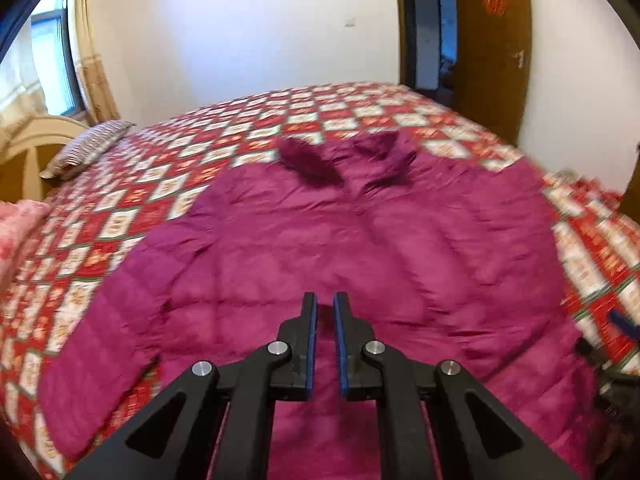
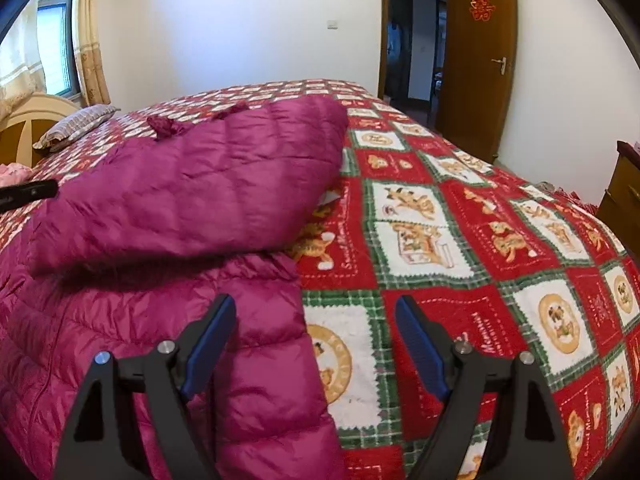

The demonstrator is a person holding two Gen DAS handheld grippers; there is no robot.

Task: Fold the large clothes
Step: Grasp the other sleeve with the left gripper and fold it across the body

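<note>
A magenta quilted puffer jacket [image 1: 320, 240] lies spread on the bed, collar at the far side, one sleeve stretched to the left. My left gripper [image 1: 325, 300] hovers above its lower middle with the jaws nearly together and nothing between them. In the right wrist view the jacket [image 2: 180, 208] has its right sleeve folded across the body. My right gripper [image 2: 316, 312] is open and empty, low over the jacket's right hem edge where it meets the bedspread.
The bed is covered by a red, white and green patterned bedspread [image 2: 460, 248]. A striped pillow [image 1: 86, 148] and a headboard [image 1: 28, 148] are at the far left. A wooden door [image 2: 476, 52] stands open at the back right. A wooden cabinet [image 2: 624, 184] is at right.
</note>
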